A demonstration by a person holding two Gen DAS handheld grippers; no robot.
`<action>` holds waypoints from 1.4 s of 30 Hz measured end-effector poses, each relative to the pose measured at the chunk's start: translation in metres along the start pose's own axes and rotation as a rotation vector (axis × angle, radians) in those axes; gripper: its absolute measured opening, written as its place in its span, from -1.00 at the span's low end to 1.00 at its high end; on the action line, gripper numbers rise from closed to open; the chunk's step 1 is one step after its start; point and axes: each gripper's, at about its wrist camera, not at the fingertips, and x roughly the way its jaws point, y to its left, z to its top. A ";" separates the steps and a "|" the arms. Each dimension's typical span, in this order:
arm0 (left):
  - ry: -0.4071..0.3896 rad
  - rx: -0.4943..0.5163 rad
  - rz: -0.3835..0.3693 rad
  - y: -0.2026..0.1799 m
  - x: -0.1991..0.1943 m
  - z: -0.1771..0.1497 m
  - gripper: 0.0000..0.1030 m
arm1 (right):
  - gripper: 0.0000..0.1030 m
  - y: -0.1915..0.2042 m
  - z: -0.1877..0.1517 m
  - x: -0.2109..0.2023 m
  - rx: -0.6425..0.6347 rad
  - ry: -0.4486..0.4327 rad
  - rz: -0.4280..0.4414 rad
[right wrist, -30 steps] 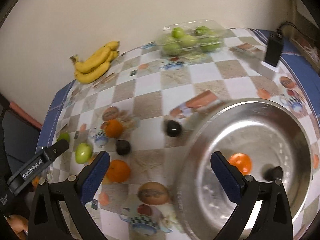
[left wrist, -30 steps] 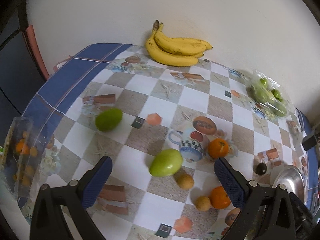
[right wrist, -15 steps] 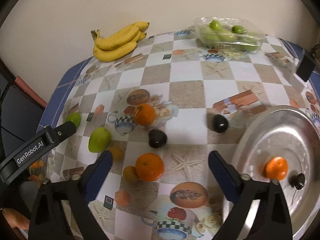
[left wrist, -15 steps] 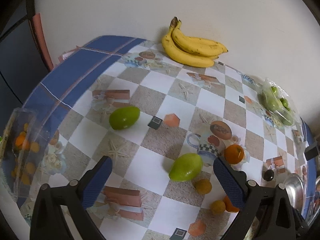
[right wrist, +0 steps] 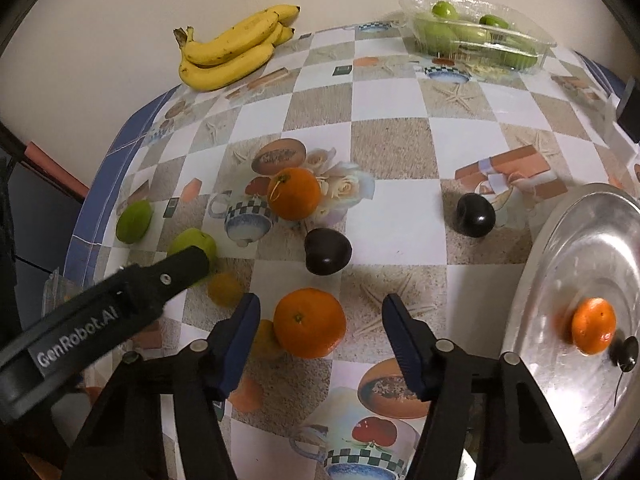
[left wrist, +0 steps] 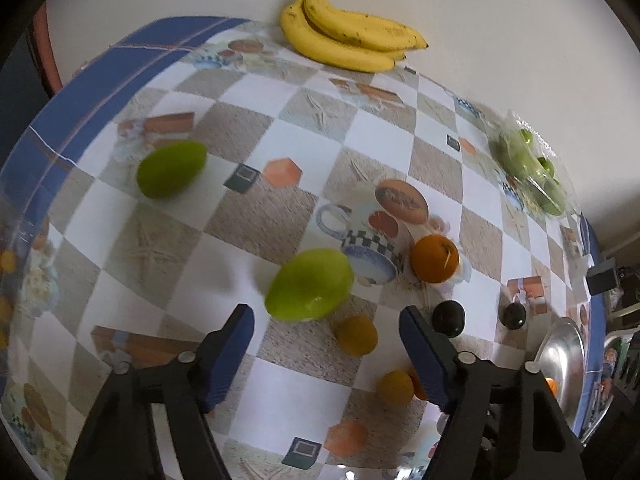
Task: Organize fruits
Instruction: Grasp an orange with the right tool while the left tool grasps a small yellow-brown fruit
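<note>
A: Both sets of jaws have just been closing, yet neither presses on anything. The right gripper [right wrist: 320,320] has the orange [right wrist: 309,322] between its jaws, with daylight on each side. The left gripper [left wrist: 326,330] stands over the tabletop [left wrist: 280,140]; the green mango [left wrist: 309,284] lies just ahead of its jaws, towards the left one, not squarely between.

A: What could spoil it?

B: On the right, the small yellow fruit [right wrist: 264,338] touches the orange beside the left jaw. That pad could catch it instead, or flick it away. And an orange is round; a pinch off its middle would squirt it out towards the dark plum [right wrist: 327,257].

A: And the left?

B: If it shuts where it is, I judge it nips only the mango's near end and rolls it off. The other yellow fruit [left wrist: 356,335] lies between those jaws, so it may get grabbed by mistake.

A: The two grippers are near each other.

B: Yes, the left one's arm crosses just beside the right jaws; they could knock. The steel plate [right wrist: 600,408], already holding one orange [right wrist: 593,325], sits well right of the jaws.
</note>
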 end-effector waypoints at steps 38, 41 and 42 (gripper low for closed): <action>0.063 -0.092 -0.051 -0.006 0.011 -0.009 -0.54 | -0.22 -0.014 0.002 -0.014 0.081 0.038 0.028; 0.053 -0.099 -0.059 -0.006 0.012 -0.009 -0.54 | -0.22 -0.015 0.002 -0.015 0.083 0.040 0.042; 0.052 -0.098 -0.057 -0.006 0.012 -0.009 -0.54 | -0.22 -0.015 0.002 -0.016 0.082 0.040 0.045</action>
